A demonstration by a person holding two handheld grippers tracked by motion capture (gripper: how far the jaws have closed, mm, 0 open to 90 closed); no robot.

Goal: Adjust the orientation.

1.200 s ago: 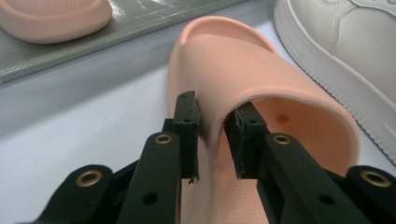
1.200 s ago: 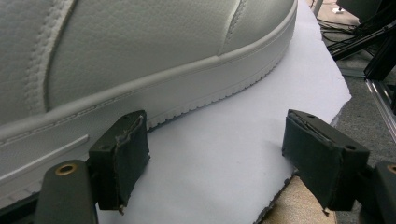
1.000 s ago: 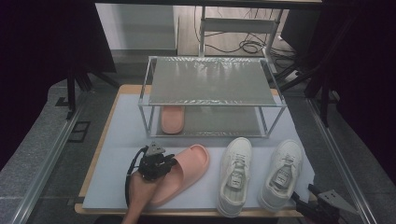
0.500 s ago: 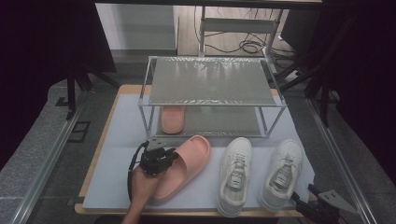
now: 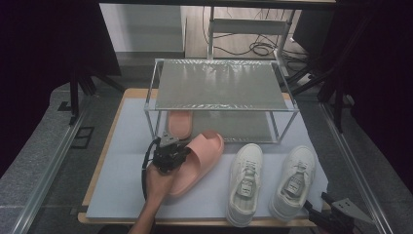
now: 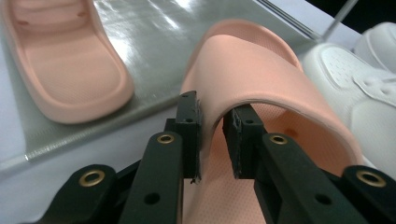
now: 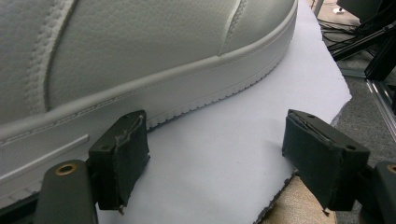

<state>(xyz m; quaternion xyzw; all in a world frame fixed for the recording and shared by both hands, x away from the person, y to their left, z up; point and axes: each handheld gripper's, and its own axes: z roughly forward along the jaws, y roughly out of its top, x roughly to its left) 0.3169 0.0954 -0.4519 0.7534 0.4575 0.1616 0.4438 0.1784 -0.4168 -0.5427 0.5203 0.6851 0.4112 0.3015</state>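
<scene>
Jaws of the left gripper (image 6: pixel 212 135) are closed on the strap of a pink slide (image 5: pixel 197 161); those of the right gripper (image 7: pixel 215 163) are held wide apart with nothing between them.

On the worktop (image 5: pixel 122 190), the gripped slide is seen lying at an angle just in front of a metal rack (image 5: pixel 219 83), its toe toward the rack's lower shelf, where a second slide (image 5: pixel 179 123) is placed. Two white sneakers (image 5: pixel 270 178) are set side by side to the right of the gripped slide, on a white sheet (image 7: pixel 224 154). The right gripper is held low at the sheet's near right corner, just beside the right-hand sneaker.
</scene>
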